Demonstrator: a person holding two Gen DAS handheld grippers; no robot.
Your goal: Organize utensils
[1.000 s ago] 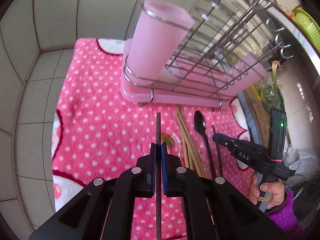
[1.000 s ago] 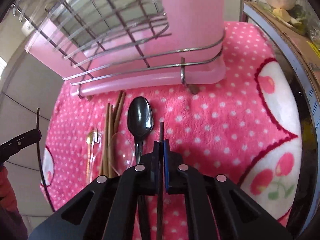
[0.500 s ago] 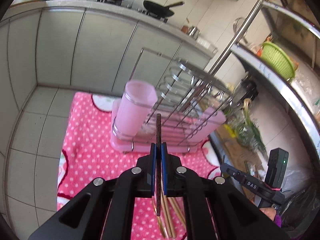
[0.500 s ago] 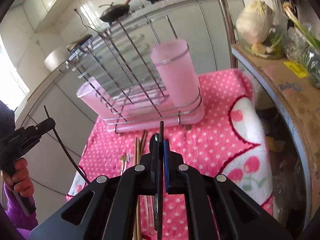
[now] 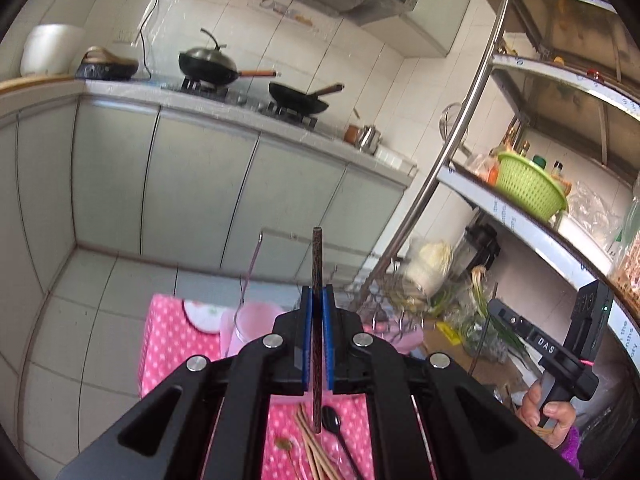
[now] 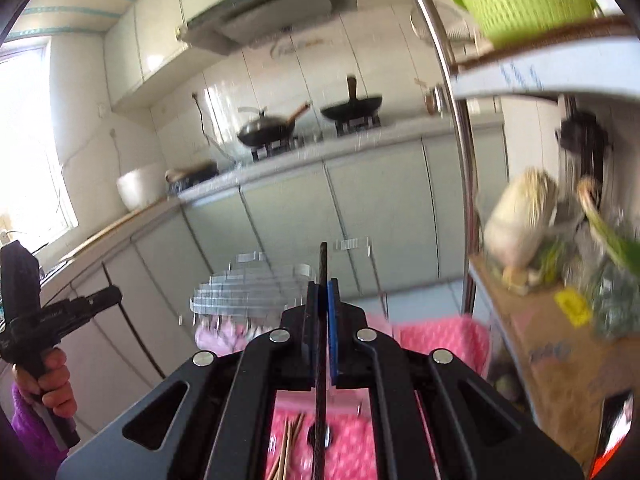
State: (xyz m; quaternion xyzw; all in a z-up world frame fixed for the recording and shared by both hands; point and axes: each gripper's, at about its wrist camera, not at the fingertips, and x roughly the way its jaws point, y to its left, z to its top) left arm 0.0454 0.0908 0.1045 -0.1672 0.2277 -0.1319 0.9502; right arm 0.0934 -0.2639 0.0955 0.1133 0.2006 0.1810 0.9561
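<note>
Broadly, a kitchen counter (image 5: pixel 248 112) with two black pans is seen far off, and a metal shelf (image 5: pixel 516 216) with a green basket (image 5: pixel 528 188) at the right. Below, a pink dotted towel (image 5: pixel 168 336) is spread, on which a pink dish rack (image 5: pixel 248 324) stands. Nearer on the towel, wooden chopsticks (image 5: pixel 310 446) and a black spoon (image 5: pixel 332 428) are laid side by side. The left tongs (image 5: pixel 317 300) are pressed together on a dark chopstick (image 5: pixel 317 256), held upright. The right tongs (image 6: pixel 322 300) are likewise clamped on a black chopstick (image 6: pixel 323 264).
</note>
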